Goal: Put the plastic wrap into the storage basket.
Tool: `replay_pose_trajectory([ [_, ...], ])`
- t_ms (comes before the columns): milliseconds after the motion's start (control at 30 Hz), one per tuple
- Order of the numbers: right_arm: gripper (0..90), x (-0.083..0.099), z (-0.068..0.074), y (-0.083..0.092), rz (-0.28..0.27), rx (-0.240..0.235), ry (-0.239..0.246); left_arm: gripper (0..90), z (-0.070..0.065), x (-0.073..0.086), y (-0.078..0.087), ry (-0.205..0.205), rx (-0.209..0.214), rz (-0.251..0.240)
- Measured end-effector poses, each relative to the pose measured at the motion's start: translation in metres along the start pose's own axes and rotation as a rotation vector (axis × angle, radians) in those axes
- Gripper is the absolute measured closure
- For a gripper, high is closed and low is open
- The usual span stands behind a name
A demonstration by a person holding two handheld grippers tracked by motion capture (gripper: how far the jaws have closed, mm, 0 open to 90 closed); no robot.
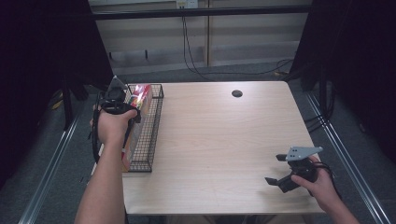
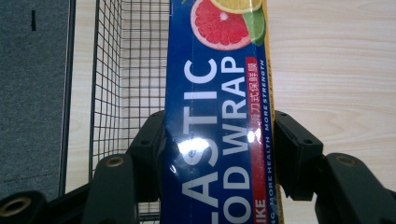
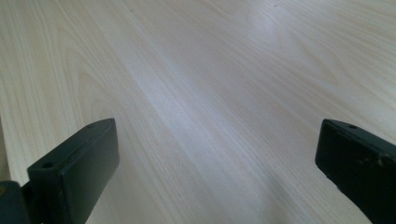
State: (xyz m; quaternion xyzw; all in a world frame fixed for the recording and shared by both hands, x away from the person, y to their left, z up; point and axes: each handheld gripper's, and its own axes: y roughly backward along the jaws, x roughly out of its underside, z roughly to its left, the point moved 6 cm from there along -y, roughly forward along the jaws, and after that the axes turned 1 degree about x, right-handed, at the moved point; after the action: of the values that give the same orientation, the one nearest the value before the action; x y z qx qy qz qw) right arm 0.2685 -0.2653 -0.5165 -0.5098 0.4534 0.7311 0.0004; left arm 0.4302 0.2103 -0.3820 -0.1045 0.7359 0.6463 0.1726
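A long blue plastic wrap box [image 2: 217,116] with citrus pictures is clamped between the jaws of my left gripper [image 2: 219,144], which press on its two long sides. In the high view the plastic wrap box [image 1: 138,112] stands in or just over the black wire basket [image 1: 152,135] at the table's left edge, with my left gripper [image 1: 122,103] on top of it. The wire basket [image 2: 121,70] lies under and left of the box. My right gripper [image 1: 275,169] rests open near the front right of the table, its fingers [image 3: 77,163] wide apart over bare wood.
The pale wooden table [image 1: 219,140] has a small black grommet hole [image 1: 236,93] at the back. Cables hang behind the table. Dark curtains and metal floor rails flank both sides.
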Motion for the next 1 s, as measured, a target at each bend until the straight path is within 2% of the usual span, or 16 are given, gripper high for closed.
replay_pose_trajectory([
  [400,0.0,0.0,0.0,0.0,-0.001,0.002,0.0,44.0,0.011,0.002,-0.011,0.03,-0.013,-0.009],
  [500,0.0,0.0,0.0,0.001,-0.001,0.003,-0.002,44.1,0.013,0.001,-0.014,0.019,-0.024,-0.006],
  [533,0.0,0.0,0.0,0.001,-0.001,0.003,-0.002,44.1,0.013,0.002,-0.015,0.031,-0.025,-0.007],
  [600,0.0,0.0,0.0,0.0,0.0,0.003,0.001,44.1,0.013,0.001,-0.017,0.038,-0.017,-0.01],
  [633,0.0,0.0,0.0,0.0,0.002,0.005,0.003,44.0,0.015,0.001,-0.017,0.028,-0.019,-0.007],
  [767,0.0,0.0,0.0,0.0,0.002,0.002,0.006,44.0,0.015,0.0,-0.021,0.034,-0.027,-0.007],
  [833,0.0,0.0,0.0,0.0,0.005,0.008,0.006,44.0,0.015,0.0,-0.023,0.048,-0.015,-0.008],
  [1000,0.0,0.0,0.0,0.0,0.003,0.005,0.004,44.0,0.014,0.001,-0.03,0.036,-0.024,0.007],
])
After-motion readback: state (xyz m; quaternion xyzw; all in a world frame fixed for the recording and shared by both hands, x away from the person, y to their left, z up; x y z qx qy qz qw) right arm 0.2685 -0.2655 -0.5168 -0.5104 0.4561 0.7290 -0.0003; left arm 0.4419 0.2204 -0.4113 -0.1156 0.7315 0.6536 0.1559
